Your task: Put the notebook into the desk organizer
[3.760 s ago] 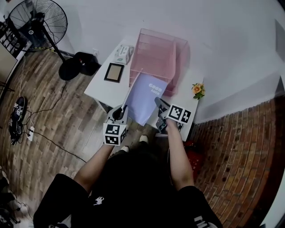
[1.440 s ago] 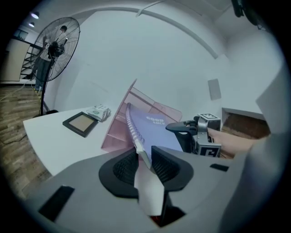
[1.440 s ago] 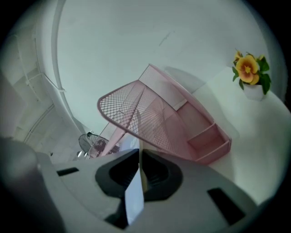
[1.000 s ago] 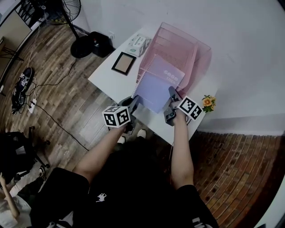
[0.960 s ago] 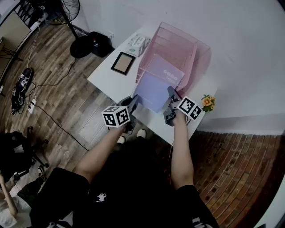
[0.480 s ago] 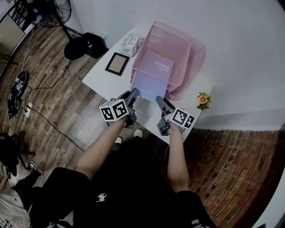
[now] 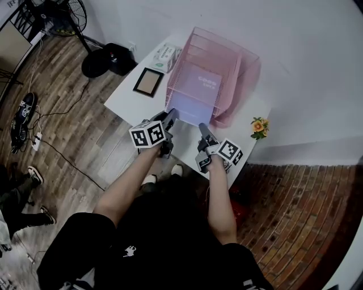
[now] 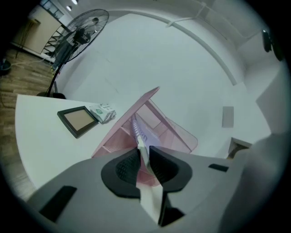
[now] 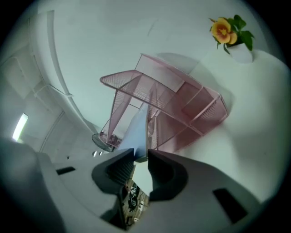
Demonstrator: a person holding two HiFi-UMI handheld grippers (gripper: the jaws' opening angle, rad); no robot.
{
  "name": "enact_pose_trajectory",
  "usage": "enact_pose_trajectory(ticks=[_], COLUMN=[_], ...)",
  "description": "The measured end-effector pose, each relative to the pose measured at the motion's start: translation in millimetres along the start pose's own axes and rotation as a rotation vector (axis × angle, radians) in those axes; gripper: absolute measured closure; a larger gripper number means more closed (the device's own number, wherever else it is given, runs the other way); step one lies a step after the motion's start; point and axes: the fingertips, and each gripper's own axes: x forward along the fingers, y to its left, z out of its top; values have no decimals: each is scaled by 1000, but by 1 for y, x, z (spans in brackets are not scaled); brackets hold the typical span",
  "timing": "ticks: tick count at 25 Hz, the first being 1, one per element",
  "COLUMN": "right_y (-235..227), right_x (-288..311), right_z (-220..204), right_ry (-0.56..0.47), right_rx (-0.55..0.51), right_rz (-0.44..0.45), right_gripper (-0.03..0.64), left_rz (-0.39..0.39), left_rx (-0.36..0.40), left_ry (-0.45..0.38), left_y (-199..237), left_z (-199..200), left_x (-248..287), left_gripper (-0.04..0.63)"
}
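Note:
The lavender notebook (image 7: 195, 93) lies slanted in the pink mesh desk organizer (image 7: 227, 59), and its near edge sticks out over the white table (image 7: 127, 102). My left gripper (image 7: 170, 116) is at the notebook's near left corner. In the left gripper view the spiral edge (image 8: 137, 131) runs between the jaws of this gripper (image 8: 143, 157), which are opening with a little gap beside the paper. My right gripper (image 7: 202, 129) is at the near right corner. Its jaws (image 9: 141, 159) are closing, with the tip of the notebook (image 9: 136, 127) between them and the organizer (image 9: 182, 104) just beyond.
A dark picture frame (image 7: 147, 82) and a tissue pack (image 7: 163, 56) lie left of the organizer. A small flower pot (image 7: 258, 126) stands at the table's right corner. On the wooden floor are a fan (image 7: 57, 14), a black base (image 7: 105, 59), cables and someone's legs (image 7: 17, 192).
The notebook has slid deeper into the organizer, with less of it over the table. Both grippers have come slightly back toward me. The right gripper has let go of the notebook's edge.

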Motion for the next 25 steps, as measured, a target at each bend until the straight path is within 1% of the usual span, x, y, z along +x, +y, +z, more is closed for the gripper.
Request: enact_pose_trajectory(ticks=[2, 4, 6, 10, 15, 16, 18, 20, 21, 23, 25], right_y=[2, 6, 9, 11, 11, 11, 12, 14, 15, 14, 14], right_x=[0, 2, 5, 9, 11, 11, 12, 13, 14, 16, 17], right_z=[5, 11, 19, 31, 40, 42, 47, 51, 53, 57, 59], right_ry=[-31, -56, -86, -151, -216, -229, -256, -283, -293, -305, -309], right_rx=[8, 3, -2, 30, 78, 83, 89, 93, 95, 102, 105], right_rz=[14, 19, 12, 1, 4, 5, 6, 5, 4, 2, 0], right_gripper=[547, 568, 577, 584, 588, 588, 589, 589, 589, 589, 589], left_rz=[14, 34, 43, 32, 22, 30, 65, 110, 125, 140, 158], left_rx=[80, 163, 230, 332, 485, 519, 594, 672, 701, 731, 759], left_ry=[38, 65, 84, 144, 225, 234, 228, 206, 198, 194, 193], left_y=[0, -1, -3, -7, -9, -8, -3, 1, 2, 3, 4], left_z=[0, 2, 6, 9, -1, -3, -3, 2, 5, 9, 13], left_x=[4, 9, 15, 25, 21, 19, 14, 13, 14, 18, 20], left_gripper=[512, 500, 495, 467, 372, 365, 365, 427, 447, 458, 488])
